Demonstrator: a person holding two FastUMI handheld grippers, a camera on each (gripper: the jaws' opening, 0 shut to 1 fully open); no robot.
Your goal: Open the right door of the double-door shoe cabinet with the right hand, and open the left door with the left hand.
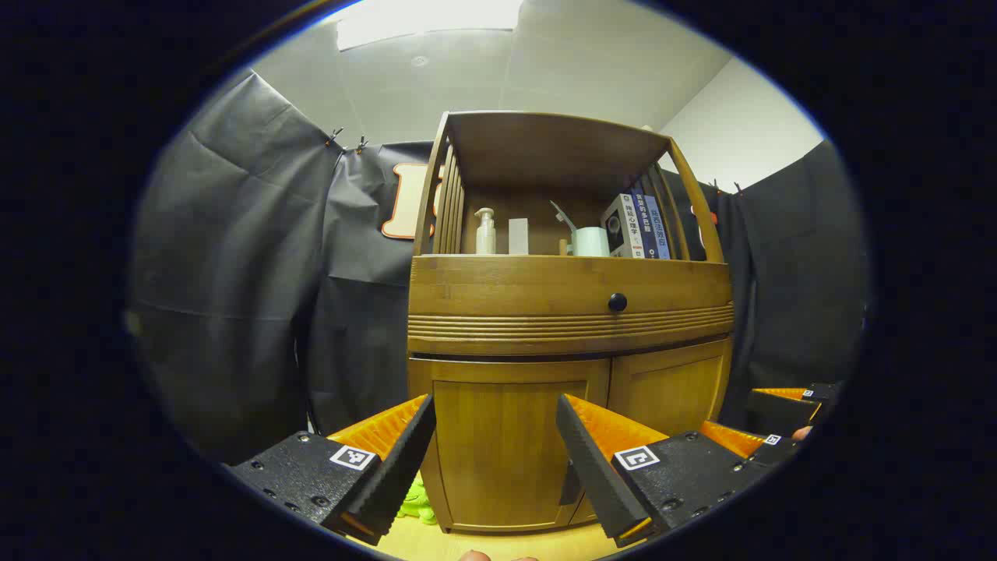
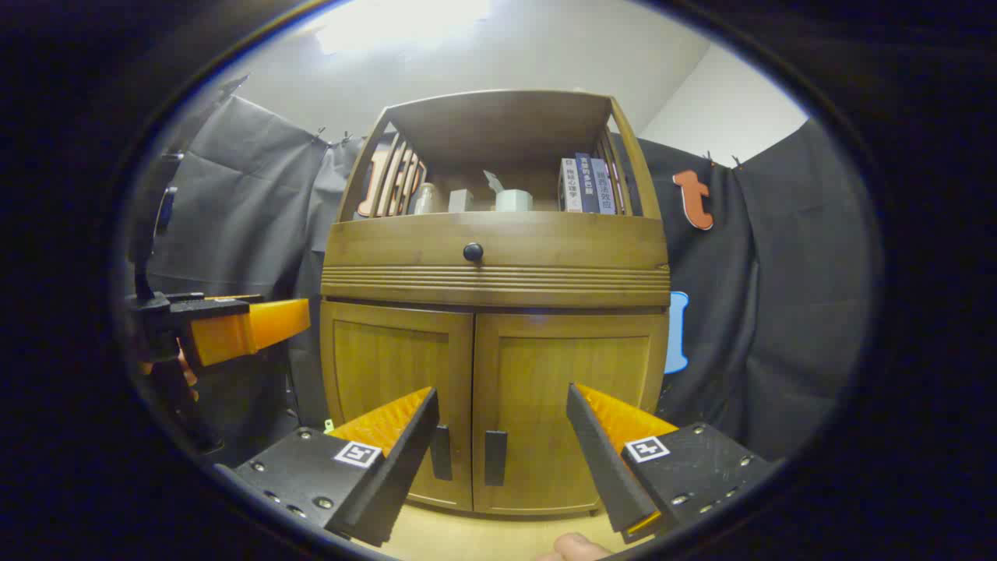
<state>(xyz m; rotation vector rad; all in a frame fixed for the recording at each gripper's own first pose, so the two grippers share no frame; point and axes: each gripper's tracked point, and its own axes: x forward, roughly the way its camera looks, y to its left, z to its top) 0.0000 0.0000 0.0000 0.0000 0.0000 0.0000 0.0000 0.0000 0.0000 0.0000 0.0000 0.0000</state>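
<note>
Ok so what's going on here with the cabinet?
A person holds a hand-held gripper in each hand, facing a wooden shoe cabinet. Both doors are shut. The right hand-held gripper is open, lined up with the two door handles. The left hand-held gripper is open before the left door, touching nothing.

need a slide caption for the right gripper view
Open right gripper faces the shoe cabinet's two shut doors, aligned with their paired handles.

Recording booth: black cloth walls behind cabinet.
</note>
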